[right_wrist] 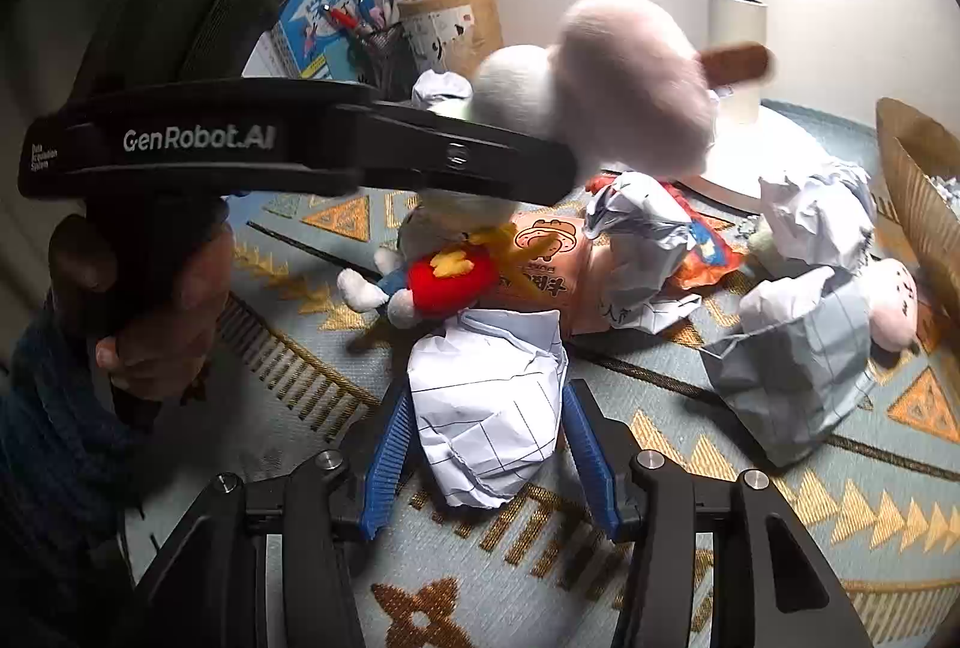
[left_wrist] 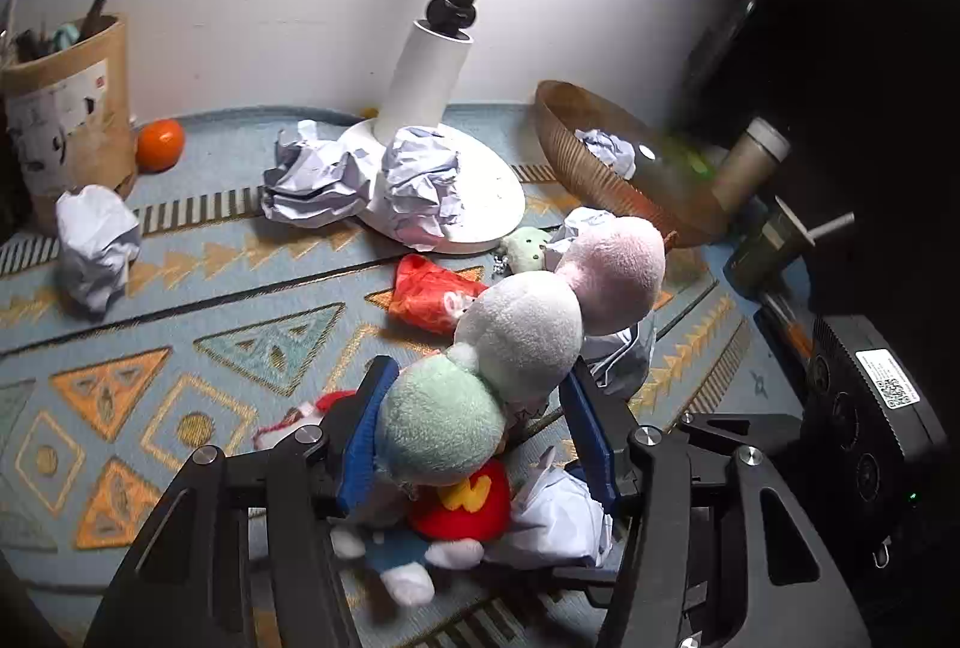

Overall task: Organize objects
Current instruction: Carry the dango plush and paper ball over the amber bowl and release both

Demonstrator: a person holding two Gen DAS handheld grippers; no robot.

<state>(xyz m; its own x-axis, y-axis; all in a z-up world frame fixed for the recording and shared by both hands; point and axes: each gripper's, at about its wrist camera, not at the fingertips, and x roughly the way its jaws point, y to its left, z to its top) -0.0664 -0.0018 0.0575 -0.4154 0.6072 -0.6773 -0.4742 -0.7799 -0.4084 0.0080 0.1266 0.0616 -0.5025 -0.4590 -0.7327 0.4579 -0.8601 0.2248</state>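
Note:
A plush skewer of three balls, green (left_wrist: 441, 420), white (left_wrist: 522, 336) and pink (left_wrist: 612, 276), sits between the blue pads of my left gripper (left_wrist: 478, 366), which is shut on it. In the right wrist view the same plush (right_wrist: 630, 108) hangs blurred above the rug, with its brown stick end (right_wrist: 735, 63) sticking out. My right gripper (right_wrist: 489, 390) is shut on a crumpled lined paper ball (right_wrist: 489, 408) lying on the rug. Under the plush lies a small doll with a red body (right_wrist: 447, 279).
A woven basket (left_wrist: 576, 150) holding one paper ball stands at the back right. More crumpled paper (left_wrist: 360, 180) lies around a white lamp base (left_wrist: 498, 204). An orange (left_wrist: 159, 144), a pen cup (left_wrist: 66, 108), a red snack packet (left_wrist: 432, 300) and a pink-faced plush (right_wrist: 894, 306) also lie here.

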